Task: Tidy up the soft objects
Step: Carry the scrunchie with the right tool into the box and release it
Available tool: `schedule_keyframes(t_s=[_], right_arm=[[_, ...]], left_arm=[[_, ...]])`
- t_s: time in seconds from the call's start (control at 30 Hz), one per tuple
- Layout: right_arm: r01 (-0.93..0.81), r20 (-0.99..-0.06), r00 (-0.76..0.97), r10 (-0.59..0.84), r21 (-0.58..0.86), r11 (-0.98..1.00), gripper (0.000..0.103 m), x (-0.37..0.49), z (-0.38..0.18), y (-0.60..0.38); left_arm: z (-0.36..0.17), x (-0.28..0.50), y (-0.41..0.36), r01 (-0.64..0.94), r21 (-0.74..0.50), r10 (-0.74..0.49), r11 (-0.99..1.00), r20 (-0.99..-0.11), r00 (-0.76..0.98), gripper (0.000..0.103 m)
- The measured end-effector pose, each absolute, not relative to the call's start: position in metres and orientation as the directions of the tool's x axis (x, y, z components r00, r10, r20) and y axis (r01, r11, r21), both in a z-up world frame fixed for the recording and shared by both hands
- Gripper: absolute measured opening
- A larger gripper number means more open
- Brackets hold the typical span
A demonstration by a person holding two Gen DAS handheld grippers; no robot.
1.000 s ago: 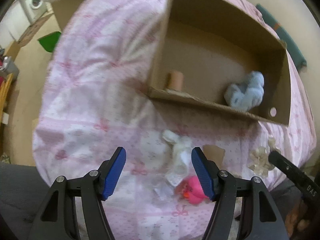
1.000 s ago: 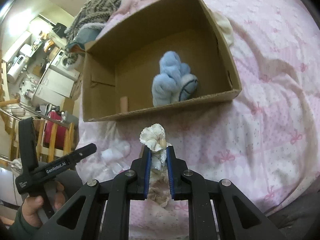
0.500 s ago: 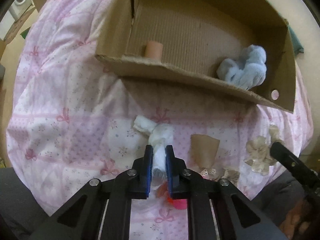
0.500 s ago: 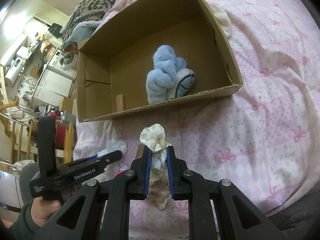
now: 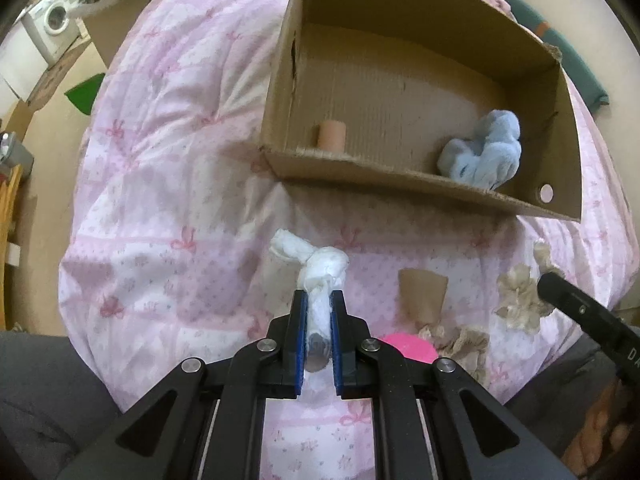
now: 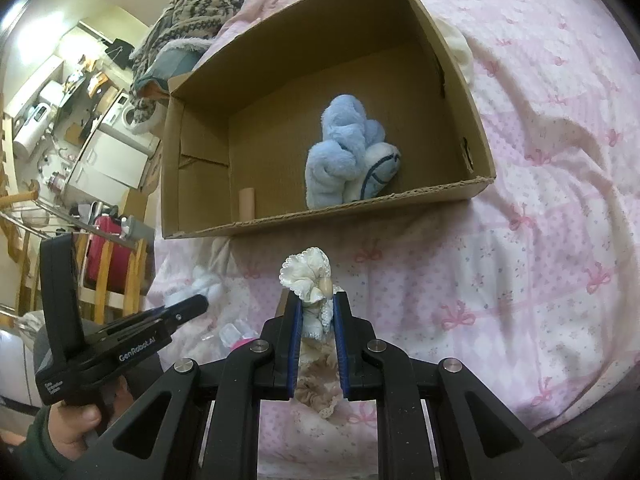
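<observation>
One cardboard box (image 5: 404, 196) sits open on the pink bow-print bedspread (image 5: 160, 184), and it serves as the landmark. Inside it lie two things: one light-blue plush toy (image 5: 486, 156) against the near wall at the right, and one small cardboard tube (image 5: 332, 135) standing upright near the left corner. In front of the box, on the bedspread, are one flattened cardboard tube (image 5: 422, 294), one pink toy (image 5: 408, 346) only partly visible, and beige lace fabric (image 5: 518, 296). The left gripper (image 5: 319, 300) has pressed its blue pads onto one knotted white cloth (image 5: 316, 268), whose long axis runs toward the box with the knot at the far end. The right gripper (image 6: 317, 300) pinches one cream lace-trimmed cloth piece (image 6: 308, 276), its ruffled end pointing toward the box.
</observation>
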State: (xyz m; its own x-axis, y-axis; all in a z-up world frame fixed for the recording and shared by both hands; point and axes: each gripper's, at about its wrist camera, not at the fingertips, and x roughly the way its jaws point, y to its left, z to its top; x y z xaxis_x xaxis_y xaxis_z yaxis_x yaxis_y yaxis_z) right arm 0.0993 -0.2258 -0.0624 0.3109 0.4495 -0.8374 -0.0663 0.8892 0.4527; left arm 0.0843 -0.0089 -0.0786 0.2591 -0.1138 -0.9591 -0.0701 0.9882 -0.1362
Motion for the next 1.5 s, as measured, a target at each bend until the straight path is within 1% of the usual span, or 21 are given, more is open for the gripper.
schedule_keyframes(t_s=[0.2,0.3,0.47,0.77,0.97,1.1,1.33,1.5], right_arm=[[-0.080,-0.836,0.325,0.442,0.442,0.894,0.017,0.095,-0.057,-0.223],[-0.095,-0.829,0.346,0.439,0.435,0.895,0.017,0.091,-0.050,-0.223],[-0.129,-0.824,0.377,0.422,0.404,0.906,0.017,0.082,-0.036,-0.223],[-0.155,-0.765,0.458,0.452,0.432,0.888,0.017,0.082,0.005,-0.239],[-0.164,-0.717,0.537,0.445,0.429,0.888,0.017,0.103,0.041,-0.251],[-0.172,-0.692,0.580,0.430,0.411,0.895,0.017,0.121,0.052,-0.259],[-0.146,-0.688,0.599,0.410,0.410,0.900,0.017,0.147,0.041,-0.268],[-0.117,-0.718,0.568,0.402,0.413,0.903,0.017,0.154,0.012,-0.269]], left_arm=[[-0.074,0.082,0.003,-0.094,-0.109,-0.079,0.990,-0.957,0.280,0.010],[-0.066,0.077,0.007,-0.107,-0.077,-0.042,0.991,-0.953,0.300,0.010],[-0.047,0.069,0.022,-0.139,-0.084,-0.031,0.987,-0.937,0.349,0.010],[-0.005,0.075,0.023,-0.144,-0.112,-0.034,0.983,-0.889,0.457,0.010],[0.030,0.097,0.017,-0.096,-0.103,-0.036,0.990,-0.843,0.536,0.010],[0.044,0.116,0.011,-0.070,-0.087,-0.032,0.994,-0.823,0.567,0.010],[0.041,0.151,0.001,-0.034,-0.088,-0.052,0.996,-0.817,0.575,0.010],[0.014,0.165,-0.007,-0.010,-0.084,-0.065,0.996,-0.829,0.556,0.010]])
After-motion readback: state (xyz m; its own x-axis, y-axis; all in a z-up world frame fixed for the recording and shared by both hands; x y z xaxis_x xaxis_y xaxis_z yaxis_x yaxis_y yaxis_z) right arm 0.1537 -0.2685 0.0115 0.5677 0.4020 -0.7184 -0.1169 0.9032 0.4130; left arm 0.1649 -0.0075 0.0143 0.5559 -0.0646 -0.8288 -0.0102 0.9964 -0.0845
